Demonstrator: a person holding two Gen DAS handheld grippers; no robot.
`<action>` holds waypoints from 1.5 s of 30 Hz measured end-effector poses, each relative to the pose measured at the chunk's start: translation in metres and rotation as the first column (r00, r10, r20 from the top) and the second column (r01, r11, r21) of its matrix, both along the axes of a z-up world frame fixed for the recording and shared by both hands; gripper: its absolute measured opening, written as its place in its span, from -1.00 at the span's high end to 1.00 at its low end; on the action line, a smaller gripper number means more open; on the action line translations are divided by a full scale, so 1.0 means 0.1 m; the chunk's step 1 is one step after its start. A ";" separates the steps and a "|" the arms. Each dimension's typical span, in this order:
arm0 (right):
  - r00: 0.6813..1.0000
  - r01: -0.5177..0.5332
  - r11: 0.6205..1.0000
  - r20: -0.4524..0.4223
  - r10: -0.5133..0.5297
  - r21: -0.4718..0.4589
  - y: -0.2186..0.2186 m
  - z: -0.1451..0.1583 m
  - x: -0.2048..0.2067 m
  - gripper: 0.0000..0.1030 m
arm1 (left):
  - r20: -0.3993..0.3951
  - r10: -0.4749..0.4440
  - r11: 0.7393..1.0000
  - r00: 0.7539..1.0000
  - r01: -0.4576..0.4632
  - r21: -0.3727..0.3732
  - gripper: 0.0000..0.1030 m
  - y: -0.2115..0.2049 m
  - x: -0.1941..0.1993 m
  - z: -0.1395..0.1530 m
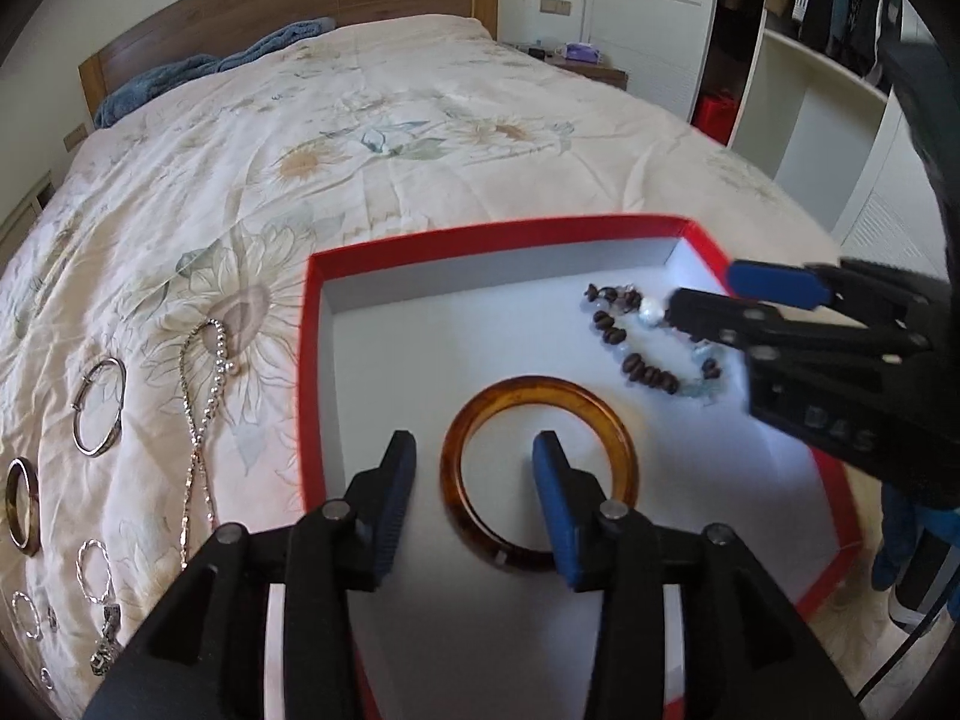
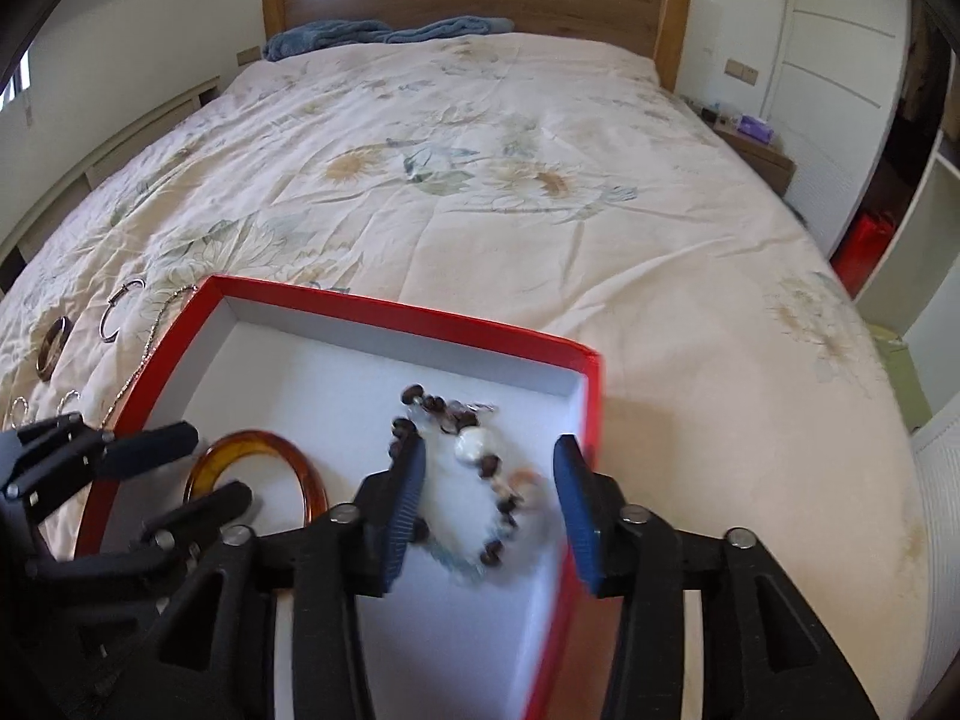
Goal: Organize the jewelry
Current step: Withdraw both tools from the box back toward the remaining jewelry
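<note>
A bed carries a red box, centre frame. Inside lie an amber bangle and a bead bracelet. The left tongs straddle the bangle's rim, parted, gripping nothing; the right tongs stand apart around the bracelet.

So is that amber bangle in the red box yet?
In. The amber bangle lies flat on the red box's white floor, left gripper open around it.

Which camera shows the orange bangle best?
The left wrist view: the whole bangle lies in the box, seen from above. In the right wrist view, the bangle is partly hidden by the left gripper.
</note>
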State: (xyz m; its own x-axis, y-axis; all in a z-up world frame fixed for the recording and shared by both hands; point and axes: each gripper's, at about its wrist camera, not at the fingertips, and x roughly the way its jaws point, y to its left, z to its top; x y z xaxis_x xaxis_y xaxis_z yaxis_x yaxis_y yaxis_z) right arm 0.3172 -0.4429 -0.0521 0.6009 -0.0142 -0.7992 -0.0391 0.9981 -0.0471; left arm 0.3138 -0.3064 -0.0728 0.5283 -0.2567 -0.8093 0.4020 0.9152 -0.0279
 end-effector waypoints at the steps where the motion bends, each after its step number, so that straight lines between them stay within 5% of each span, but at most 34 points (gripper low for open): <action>1: 1.000 0.007 1.000 0.006 -0.007 0.013 -0.04 0.06 -0.06 0.13 | 0.000 0.006 1.000 1.000 -0.006 -0.017 0.25 0.04 -0.02 0.06; 11: 0.989 0.119 0.992 0.087 -0.122 0.034 -0.12 0.87 -0.91 0.13 | 0.062 0.052 0.997 0.997 -0.048 -0.066 0.25 0.61 -0.60 0.85; 27: 0.939 0.003 0.989 0.339 -0.053 0.146 1.57 2.36 -2.46 0.12 | 0.277 0.286 0.958 0.917 -0.277 -0.071 0.21 2.90 -2.00 2.38; 36: 0.915 -0.115 0.974 0.403 0.026 0.196 2.37 2.56 -2.84 0.12 | 0.314 0.362 0.931 0.878 -0.355 -0.083 0.20 3.61 -2.35 2.37; 45: 0.961 -0.143 0.959 0.266 0.076 0.244 2.74 1.78 -2.33 0.25 | 0.246 0.380 0.924 0.892 -0.375 -0.070 0.20 3.84 -2.06 1.57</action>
State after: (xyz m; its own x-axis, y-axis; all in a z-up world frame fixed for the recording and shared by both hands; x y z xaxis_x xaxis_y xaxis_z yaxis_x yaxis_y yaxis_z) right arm 0.0838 -0.1685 0.1261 0.7687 0.2497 -0.5889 -0.1695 0.9673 0.1889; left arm 0.1074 0.0779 0.0847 0.7726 -0.0123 -0.6347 0.0225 0.9997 0.0079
